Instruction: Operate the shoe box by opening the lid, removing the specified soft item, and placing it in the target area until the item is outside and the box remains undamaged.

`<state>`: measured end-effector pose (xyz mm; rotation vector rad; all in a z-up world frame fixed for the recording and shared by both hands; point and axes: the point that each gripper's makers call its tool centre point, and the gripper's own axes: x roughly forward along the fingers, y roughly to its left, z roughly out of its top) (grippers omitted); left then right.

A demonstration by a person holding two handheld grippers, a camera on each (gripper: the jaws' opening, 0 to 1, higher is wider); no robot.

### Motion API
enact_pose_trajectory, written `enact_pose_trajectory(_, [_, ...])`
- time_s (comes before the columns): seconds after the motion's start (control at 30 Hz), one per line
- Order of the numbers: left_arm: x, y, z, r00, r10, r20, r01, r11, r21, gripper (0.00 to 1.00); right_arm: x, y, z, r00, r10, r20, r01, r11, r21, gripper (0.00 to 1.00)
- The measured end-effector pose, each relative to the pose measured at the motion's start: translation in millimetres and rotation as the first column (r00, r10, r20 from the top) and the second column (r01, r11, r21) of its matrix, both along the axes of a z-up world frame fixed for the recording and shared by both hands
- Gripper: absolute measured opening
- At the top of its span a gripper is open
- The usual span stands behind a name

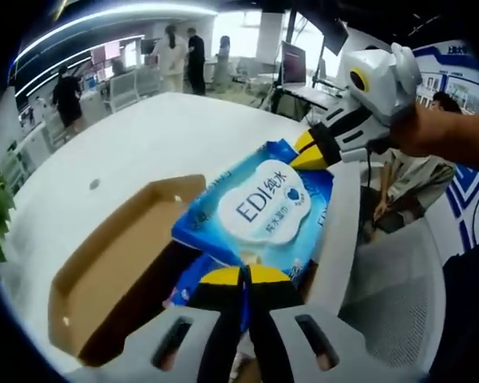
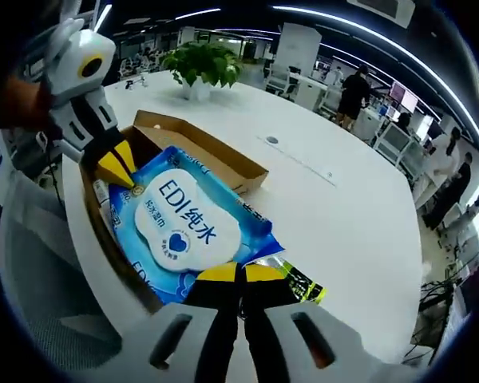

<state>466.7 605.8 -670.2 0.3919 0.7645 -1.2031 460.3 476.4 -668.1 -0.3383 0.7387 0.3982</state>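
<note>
Here, the blue wipes pack (image 1: 259,211) is held up over the open shoe box (image 1: 120,267), pinched at opposite ends by the two grippers. In the left gripper view, the left gripper (image 1: 245,279) rises from 6 o'clock with its yellow-tipped jaws clenched on the pack's near edge, and the right gripper (image 1: 310,152) comes in from 2 o'clock, its jaws closed on the pack's far corner. A person's hand (image 1: 431,132) holds that white tool at 3 o'clock. The pack's white oval label reads "EDI" with further characters. The box lies beneath and toward 8 o'clock of the pack, its brown inside bare along the left wall. It sits on a white table (image 1: 144,144). People stand among desks at 12 o'clock, and another sits at 3 o'clock.

In the right gripper view, the right gripper (image 2: 240,275) comes up from 6 o'clock, jaws clamped on the pack (image 2: 184,227) at its near edge. The left gripper (image 2: 116,163) reaches in from 10 o'clock and grips the far corner. The box (image 2: 215,155) shows its cardboard wall from 11 o'clock toward 1 o'clock of the pack. A green-and-black packet (image 2: 299,283) pokes out just right of the jaws, under the pack's corner. A potted plant (image 2: 201,64) stands on the table (image 2: 335,207) at 12 o'clock, well apart from the box.
</note>
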Motion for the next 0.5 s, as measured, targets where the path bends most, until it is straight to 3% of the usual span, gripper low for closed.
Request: enact_pose_trajectory(0.5, [-5.1, -55.0, -6.2, 0.997, -0.075, -0.004, 0.075, 0.997, 0.011, 0.0, -5.7, -54.3, -4.0, 0.998, -0.065, 0.001, 0.065, 0.998, -0.007, 0.0])
